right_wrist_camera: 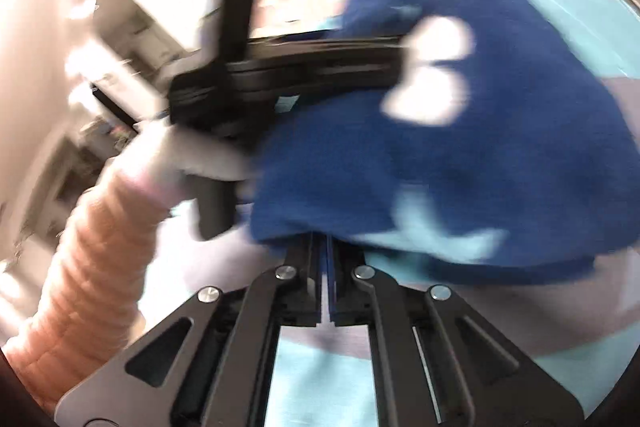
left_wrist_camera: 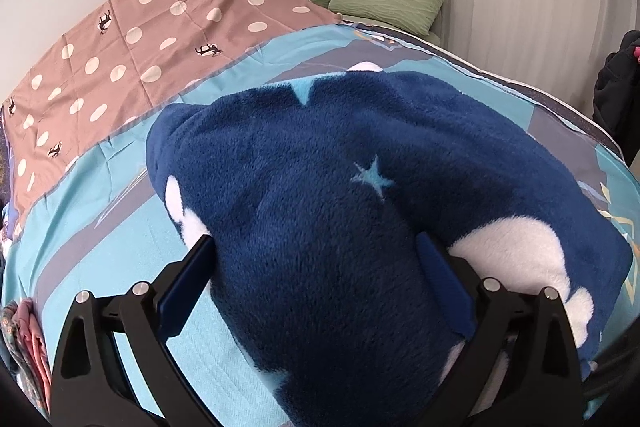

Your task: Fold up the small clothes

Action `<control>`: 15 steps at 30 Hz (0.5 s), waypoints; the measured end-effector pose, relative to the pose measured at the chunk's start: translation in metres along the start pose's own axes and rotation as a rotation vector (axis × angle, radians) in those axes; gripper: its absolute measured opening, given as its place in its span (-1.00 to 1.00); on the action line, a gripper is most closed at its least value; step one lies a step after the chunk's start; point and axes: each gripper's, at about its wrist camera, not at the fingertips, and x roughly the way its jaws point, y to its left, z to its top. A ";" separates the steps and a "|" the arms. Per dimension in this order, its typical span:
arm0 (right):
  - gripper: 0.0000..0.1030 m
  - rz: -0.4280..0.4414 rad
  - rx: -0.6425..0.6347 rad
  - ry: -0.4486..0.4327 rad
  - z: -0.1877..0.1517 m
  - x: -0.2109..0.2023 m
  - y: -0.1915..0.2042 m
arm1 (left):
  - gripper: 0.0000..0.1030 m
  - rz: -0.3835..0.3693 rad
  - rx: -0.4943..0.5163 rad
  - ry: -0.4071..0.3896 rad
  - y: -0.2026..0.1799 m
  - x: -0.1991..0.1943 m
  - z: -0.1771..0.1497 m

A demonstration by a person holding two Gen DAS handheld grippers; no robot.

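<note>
Navy fleece garment [left_wrist_camera: 320, 187] in both my grippers, mid-fold on the bed.

Fleece fills the gap between my left gripper's [left_wrist_camera: 316, 255] spread fingers, which straddle a bunched ridge of it; I cannot tell whether the pads truly press it. My right gripper [right_wrist_camera: 325, 247] has its fingers pressed together on the near hem, though that view is blurred. The garment lies humped on the turquoise bedspread [left_wrist_camera: 100, 227], its white patches and pale star facing up, with a brown dotted cloth [left_wrist_camera: 120, 39] beyond it. I judge the fold only begun: the fleece is lumpy and nothing lies flat or squared, so the doubling over, smoothing and setting aside are all left.
</note>
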 end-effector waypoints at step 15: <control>-0.80 0.067 -0.114 -0.110 0.016 -0.060 -0.022 | 0.79 -0.026 0.001 -0.102 -0.004 -0.038 -0.013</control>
